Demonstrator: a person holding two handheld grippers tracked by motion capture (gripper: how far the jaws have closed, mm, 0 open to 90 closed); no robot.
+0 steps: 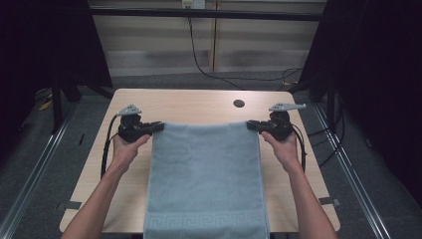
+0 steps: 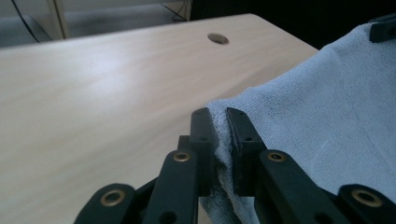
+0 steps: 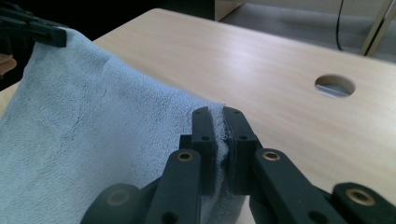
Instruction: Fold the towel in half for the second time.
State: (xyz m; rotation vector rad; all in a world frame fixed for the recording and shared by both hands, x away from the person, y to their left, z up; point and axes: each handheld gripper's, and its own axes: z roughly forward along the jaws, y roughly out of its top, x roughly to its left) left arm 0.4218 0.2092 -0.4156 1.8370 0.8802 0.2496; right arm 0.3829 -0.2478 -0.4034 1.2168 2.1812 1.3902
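A light blue towel (image 1: pixel 206 174) with a patterned border at its near end lies lengthwise on the wooden table (image 1: pixel 199 104) and hangs over the front edge. My left gripper (image 1: pixel 158 127) is shut on the towel's far left corner (image 2: pixel 219 135), the cloth pinched between its black jaws. My right gripper (image 1: pixel 251 125) is shut on the far right corner (image 3: pixel 220 130) in the same way. The far edge is stretched between the two grippers and held a little above the table. In the left gripper view the towel (image 2: pixel 336 116) slopes away to the right gripper's jaw tip at the top right.
A round cable hole (image 1: pixel 239 103) sits in the table behind the towel's far edge. Bare tabletop lies to either side of the towel. Black cables trail on the grey floor beyond the table, and metal rails (image 1: pixel 30 169) run along both sides.
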